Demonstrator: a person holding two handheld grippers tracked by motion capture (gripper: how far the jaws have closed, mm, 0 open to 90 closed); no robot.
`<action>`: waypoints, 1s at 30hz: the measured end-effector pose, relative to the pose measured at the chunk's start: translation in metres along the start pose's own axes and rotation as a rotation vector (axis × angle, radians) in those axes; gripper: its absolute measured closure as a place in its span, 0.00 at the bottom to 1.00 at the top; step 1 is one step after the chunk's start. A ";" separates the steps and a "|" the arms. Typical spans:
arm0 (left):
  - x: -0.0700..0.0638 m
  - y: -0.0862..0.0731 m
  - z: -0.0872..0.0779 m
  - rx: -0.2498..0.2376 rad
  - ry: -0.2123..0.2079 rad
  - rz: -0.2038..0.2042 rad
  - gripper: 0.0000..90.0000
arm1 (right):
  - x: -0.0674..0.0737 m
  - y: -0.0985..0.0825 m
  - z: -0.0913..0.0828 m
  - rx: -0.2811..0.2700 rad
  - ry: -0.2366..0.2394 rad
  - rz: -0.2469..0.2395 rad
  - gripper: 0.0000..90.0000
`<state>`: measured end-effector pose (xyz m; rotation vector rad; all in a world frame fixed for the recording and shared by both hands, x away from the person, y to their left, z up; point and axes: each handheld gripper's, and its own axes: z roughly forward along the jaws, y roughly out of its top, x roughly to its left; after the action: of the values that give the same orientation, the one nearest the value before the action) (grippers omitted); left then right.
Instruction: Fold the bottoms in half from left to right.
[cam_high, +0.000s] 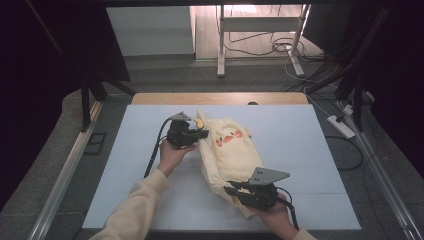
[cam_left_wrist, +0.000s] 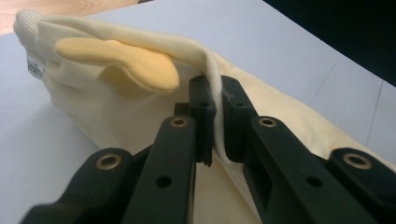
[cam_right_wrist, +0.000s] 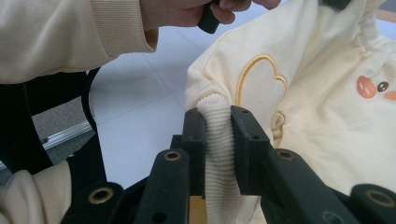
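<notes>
Where the left gripper (cam_left_wrist: 212, 121) meets the cream garment (cam_high: 227, 150), its jaws are seen pressed together on a thin fold of the fabric's edge, just below a yellow ear-shaped flap (cam_left_wrist: 126, 63). A ribbed band is pinched between the jaws of the right gripper (cam_right_wrist: 218, 140), which are held slightly apart by the thickness of the knit; an orange outline is stitched into the cloth just behind it. In the high view the left gripper (cam_high: 192, 134) is noted at the garment's far left edge and the right gripper (cam_high: 239, 191) at its near end, well apart. The garment is stretched between them, bunched, lying on the white table (cam_high: 300, 150) near its middle, with orange printed marks (cam_high: 227, 138) turned upward. Each gripper is held by a hand; a cream sleeve (cam_high: 135, 205) is seen on the left forearm.
</notes>
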<state>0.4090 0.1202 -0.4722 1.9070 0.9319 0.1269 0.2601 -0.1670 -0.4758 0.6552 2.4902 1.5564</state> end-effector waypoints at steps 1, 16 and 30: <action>0.000 0.000 0.001 0.002 0.000 0.003 0.94 | -0.001 0.000 -0.001 0.000 -0.002 0.002 0.85; -0.003 0.011 0.013 0.010 -0.013 -0.002 0.93 | -0.010 -0.001 -0.012 0.003 -0.024 0.020 0.85; -0.010 0.020 0.023 0.013 -0.014 -0.004 0.93 | -0.015 -0.002 -0.023 -0.010 -0.050 0.028 0.85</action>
<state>0.4236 0.0928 -0.4653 1.9160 0.9289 0.1050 0.2649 -0.1933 -0.4685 0.7218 2.4461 1.5407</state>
